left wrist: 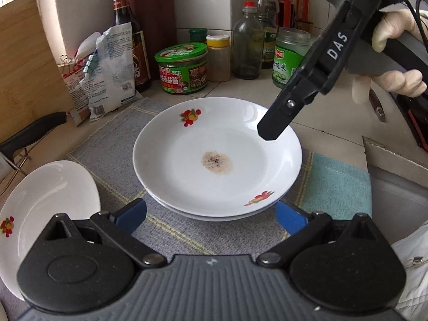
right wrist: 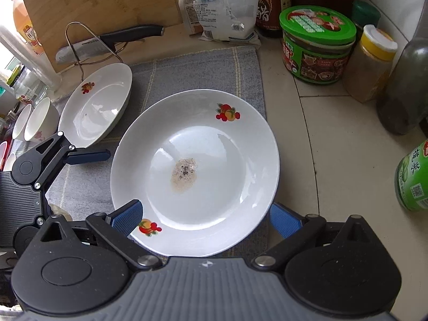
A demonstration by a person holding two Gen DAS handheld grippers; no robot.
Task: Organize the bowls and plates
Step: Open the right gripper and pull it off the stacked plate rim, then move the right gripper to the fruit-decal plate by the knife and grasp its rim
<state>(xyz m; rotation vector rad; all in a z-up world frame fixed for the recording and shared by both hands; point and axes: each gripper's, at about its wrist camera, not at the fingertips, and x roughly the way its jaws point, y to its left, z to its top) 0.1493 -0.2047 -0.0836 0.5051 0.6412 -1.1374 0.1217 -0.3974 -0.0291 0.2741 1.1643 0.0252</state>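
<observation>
Plates (right wrist: 195, 171) are stacked on the grey mat (right wrist: 198, 72) of the desk (right wrist: 321, 139); the right tool (right wrist: 204, 218) is spread wide above the top plate's near rim, gripping nothing; the left tool (left wrist: 211, 214) is likewise open at the stack's edge; a careless nudge could slide the top plate, its speckled residue spilling; "DAS" is read on the right tool's arm.

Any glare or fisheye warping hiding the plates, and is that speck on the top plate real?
Left wrist view: sharp; window glare at the upper left; edges warped; top plate clear. Right wrist view: bright reflections streak the top plate and second plate; overexposed left edge. The brownish speck shows in both views, so it is on the plate.
</observation>
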